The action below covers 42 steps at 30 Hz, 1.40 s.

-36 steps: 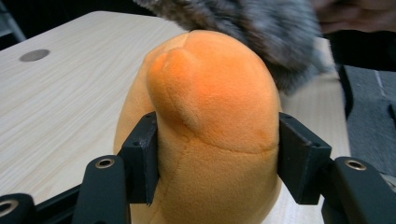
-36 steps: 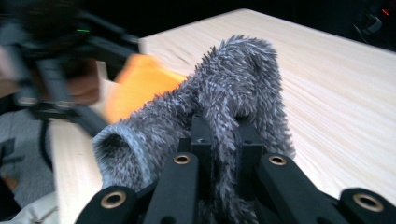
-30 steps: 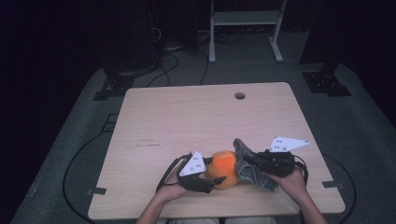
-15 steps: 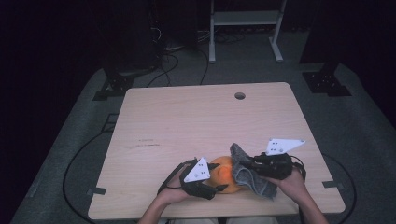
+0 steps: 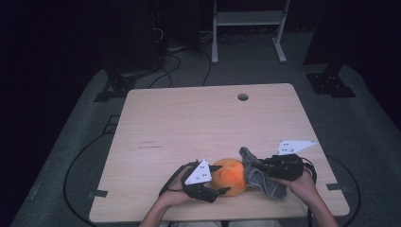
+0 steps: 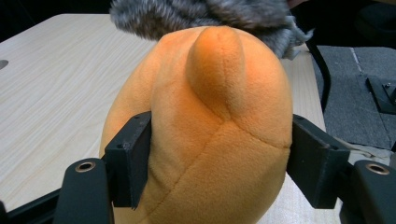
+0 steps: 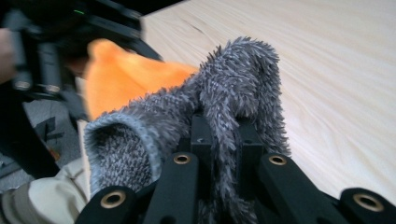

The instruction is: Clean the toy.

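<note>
The left gripper (image 6: 219, 154) has just eased its jaws yet clamps the orange plush toy (image 6: 210, 135) between them, while the right gripper (image 7: 224, 140) pinches a fuzzy grey sock (image 7: 233, 79) draped just beyond.

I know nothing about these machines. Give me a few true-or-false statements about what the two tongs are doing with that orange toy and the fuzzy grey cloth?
1. The left tongs have the round orange plush toy between their jaws. True.
2. The right tongs stand wide open with nothing in them. False: they are shut on the fuzzy grey cloth.
3. The grey cloth lies against the orange toy. True.
4. The toy sits at the far edge of the pale wooden table, by the round hole. False: it is at the near edge, close to the person.
</note>
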### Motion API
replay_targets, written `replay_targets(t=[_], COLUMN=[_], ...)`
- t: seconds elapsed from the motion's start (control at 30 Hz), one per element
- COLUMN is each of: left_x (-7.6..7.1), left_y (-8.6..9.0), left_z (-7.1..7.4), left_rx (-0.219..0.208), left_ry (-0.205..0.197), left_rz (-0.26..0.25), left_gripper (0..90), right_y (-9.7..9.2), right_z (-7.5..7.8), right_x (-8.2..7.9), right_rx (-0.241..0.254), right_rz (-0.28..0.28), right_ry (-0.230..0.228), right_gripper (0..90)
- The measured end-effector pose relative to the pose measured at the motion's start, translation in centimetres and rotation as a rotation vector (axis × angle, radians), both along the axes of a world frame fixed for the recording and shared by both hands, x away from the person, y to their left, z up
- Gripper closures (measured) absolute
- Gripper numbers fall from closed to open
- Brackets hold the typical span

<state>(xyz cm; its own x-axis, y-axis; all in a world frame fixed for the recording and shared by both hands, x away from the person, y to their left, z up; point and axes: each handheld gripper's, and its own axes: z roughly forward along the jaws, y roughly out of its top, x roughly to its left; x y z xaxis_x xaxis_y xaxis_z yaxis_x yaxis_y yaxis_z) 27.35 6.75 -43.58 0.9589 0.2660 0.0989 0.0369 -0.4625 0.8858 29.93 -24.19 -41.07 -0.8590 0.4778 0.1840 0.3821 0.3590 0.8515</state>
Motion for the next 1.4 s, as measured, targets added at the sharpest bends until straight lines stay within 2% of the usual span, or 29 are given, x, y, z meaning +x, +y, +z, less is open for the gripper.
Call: replay_targets(t=[0.1,0.2,0.27,0.33,0.4,0.47,0.5,0.57,0.6,0.67,0.7,0.77,0.83,0.87,0.9,1.0,1.07,1.1,1.13,1.2,1.27,1.3,1.4], left_x=[0.1,0.1,0.2,0.1,0.1,0.2,0.3,0.3,0.3,0.4,0.4,0.5,0.6,0.6,0.7,0.8,0.6,0.6,0.4,0.3,0.3,0.3,0.4], left_y=[0.1,0.1,0.1,0.1,0.1,0.2,0.2,0.2,0.1,-0.1,-0.1,-0.2,-0.2,-0.3,-0.2,-0.2,-0.6,-0.8,-1.2,-1.4,-1.2,-1.1,-0.9], left_z=[0.0,-0.1,-0.1,-0.1,0.0,-0.1,-0.1,-0.1,-0.1,-0.1,-0.1,-0.2,-0.3,-0.3,-0.3,-0.2,-0.3,-0.3,-0.4,-0.5,-0.4,-0.5,-0.5], left_rx=[0.000,-0.011,-0.012,-0.007,-0.004,-0.016,-0.018,-0.024,-0.026,-0.032,-0.032,-0.038,-0.053,-0.057,-0.058,-0.071,-0.059,-0.052,-0.048,-0.039,-0.042,-0.051,-0.051], left_ry=[0.001,0.009,0.007,0.002,-0.004,0.005,0.008,0.010,0.010,0.004,0.005,0.011,0.026,0.030,0.033,0.046,0.022,0.012,-0.001,-0.013,0.003,0.008,0.016], left_rz=[-0.003,-0.001,-0.003,-0.002,0.005,0.012,0.014,0.020,0.023,0.036,0.040,0.053,0.062,0.066,0.069,0.083,0.082,0.085,0.104,0.109,0.089,0.083,0.073], left_gripper=[29.6,29.2,29.0,28.9,28.7,28.5,28.4,28.3,28.3,28.4,28.5,27.8,24.6,22.8,20.9,23.7,26.6,27.9,28.4,27.8,23.7,20.3,20.5], right_y=[-1.1,-1.6,-1.2,-0.4,-0.4,-0.8,-1.3,-1.7,-1.6,-0.8,-0.2,0.3,0.1,-0.2,-0.6,-0.6,0.1,1.1,1.6,2.8,3.3,3.1,2.1], right_z=[-0.7,-0.2,0.3,0.1,-0.3,-0.8,-1.0,-0.4,0.1,0.9,1.1,0.6,-0.1,-0.3,-0.2,0.5,1.2,1.8,2.1,2.5,2.4,2.2,1.6], right_x=[0.4,0.2,0.1,0.0,0.2,0.5,0.6,0.4,0.2,-0.3,-0.5,-0.4,-0.1,0.1,0.0,-0.4,-0.8,-1.1,-1.3,-1.7,-1.8,-1.7,-1.2], right_rx=[-0.011,0.045,0.065,0.032,0.029,-0.005,0.003,0.069,0.099,0.120,0.083,0.030,0.031,0.016,-0.006,0.020,0.039,0.041,0.035,-0.003,-0.032,-0.032,-0.042], right_rz=[-0.044,-0.035,-0.005,0.023,0.025,-0.014,-0.028,-0.025,-0.006,0.049,0.059,0.056,0.038,0.022,-0.016,-0.006,0.026,0.055,0.065,0.076,0.072,0.069,0.025], right_ry=[0.045,0.038,0.021,0.018,0.037,0.053,0.064,0.057,0.042,0.006,-0.014,-0.016,0.007,0.013,0.004,-0.015,-0.036,-0.058,-0.072,-0.098,-0.107,-0.100,-0.083], right_gripper=[81.2,81.2,81.2,81.2,81.2,81.2,81.2,81.1,81.2,81.1,81.1,81.1,81.0,81.0,81.0,81.1,81.1,81.1,81.1,81.2,81.1,81.1,81.1])
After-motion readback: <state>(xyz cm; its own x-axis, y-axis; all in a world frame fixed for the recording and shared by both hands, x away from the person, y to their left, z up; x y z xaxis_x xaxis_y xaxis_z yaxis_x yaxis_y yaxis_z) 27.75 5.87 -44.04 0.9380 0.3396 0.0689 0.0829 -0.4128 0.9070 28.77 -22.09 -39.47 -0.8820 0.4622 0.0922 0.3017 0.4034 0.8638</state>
